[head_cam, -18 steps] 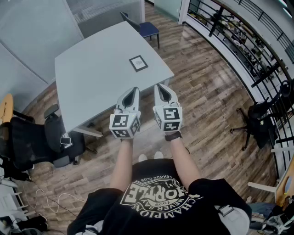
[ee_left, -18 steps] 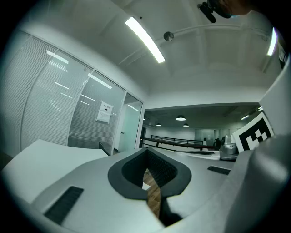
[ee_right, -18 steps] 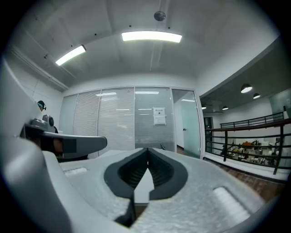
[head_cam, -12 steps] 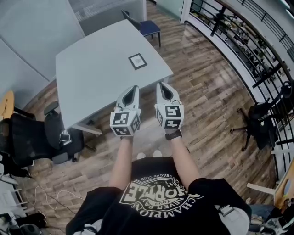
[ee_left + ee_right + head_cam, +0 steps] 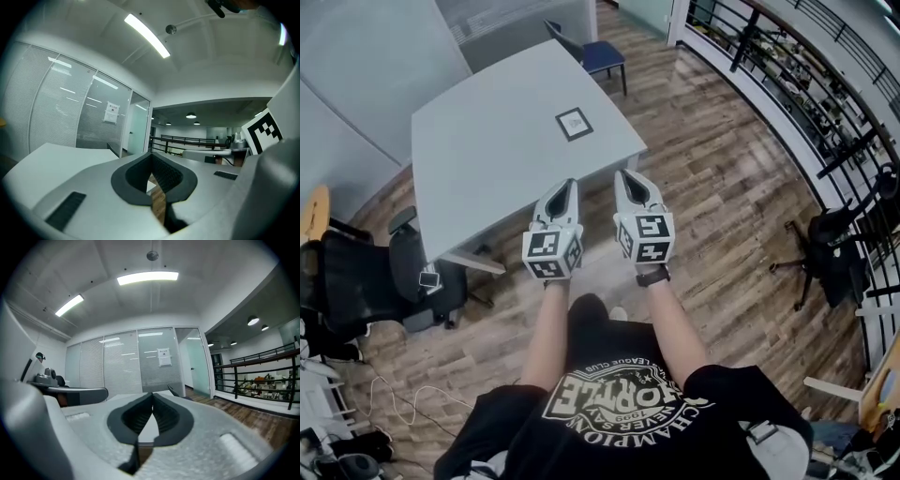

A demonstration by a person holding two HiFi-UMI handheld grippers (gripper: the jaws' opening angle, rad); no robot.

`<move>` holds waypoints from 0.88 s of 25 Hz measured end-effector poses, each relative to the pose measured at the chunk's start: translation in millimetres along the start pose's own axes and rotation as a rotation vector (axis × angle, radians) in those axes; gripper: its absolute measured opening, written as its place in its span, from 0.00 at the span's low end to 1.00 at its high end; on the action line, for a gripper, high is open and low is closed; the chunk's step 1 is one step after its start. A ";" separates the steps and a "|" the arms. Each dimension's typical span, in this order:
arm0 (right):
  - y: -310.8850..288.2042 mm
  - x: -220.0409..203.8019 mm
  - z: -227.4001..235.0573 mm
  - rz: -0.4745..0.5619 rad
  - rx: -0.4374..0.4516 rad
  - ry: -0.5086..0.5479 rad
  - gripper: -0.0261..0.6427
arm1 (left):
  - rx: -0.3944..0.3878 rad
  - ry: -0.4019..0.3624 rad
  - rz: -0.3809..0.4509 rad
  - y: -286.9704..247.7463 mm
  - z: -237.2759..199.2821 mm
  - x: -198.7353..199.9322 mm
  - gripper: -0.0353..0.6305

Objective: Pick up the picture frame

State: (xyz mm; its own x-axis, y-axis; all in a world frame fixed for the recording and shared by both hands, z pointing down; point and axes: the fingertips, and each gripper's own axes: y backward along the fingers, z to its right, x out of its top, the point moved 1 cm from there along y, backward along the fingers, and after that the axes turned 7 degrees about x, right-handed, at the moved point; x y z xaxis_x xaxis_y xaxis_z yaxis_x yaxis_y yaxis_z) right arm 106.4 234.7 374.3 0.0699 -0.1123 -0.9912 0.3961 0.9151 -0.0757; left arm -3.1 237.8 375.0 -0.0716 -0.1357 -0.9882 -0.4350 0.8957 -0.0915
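Picture frame (image 5: 574,124) is lying flat toward the far side of the grey counter (image 5: 478,169), nothing touching it. I've got the left hand-held gripper (image 5: 571,185) and right hand-held gripper (image 5: 624,175) side by side around the counter's near edge, well apart from the frame. Both have jaws closed tight and empty.

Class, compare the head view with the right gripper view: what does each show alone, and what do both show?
Head view only: the picture frame lying flat on the grey table, and the person's arms. Right gripper view only: ceiling lights and a paper notice on the glass wall. Both: the right gripper, jaws shut and empty, and the black railing.
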 end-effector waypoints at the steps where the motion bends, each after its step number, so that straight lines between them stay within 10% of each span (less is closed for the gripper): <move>1: -1.8 -2.0 -0.3 -0.007 0.005 0.005 0.04 | 0.002 -0.001 -0.005 -1.8 -0.3 -2.5 0.06; 22: -216.5 -19.7 50.0 -0.120 0.067 -0.011 0.04 | -0.008 0.111 -0.064 -201.7 -114.1 -8.4 0.06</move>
State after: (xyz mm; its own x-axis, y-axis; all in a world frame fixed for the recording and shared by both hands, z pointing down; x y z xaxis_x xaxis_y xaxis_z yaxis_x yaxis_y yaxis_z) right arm 65.1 19.5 415.7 0.0288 -0.2238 -0.9742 0.4624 0.8670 -0.1855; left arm -17.2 10.0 415.8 -0.1425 -0.2391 -0.9605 -0.4491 0.8804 -0.1525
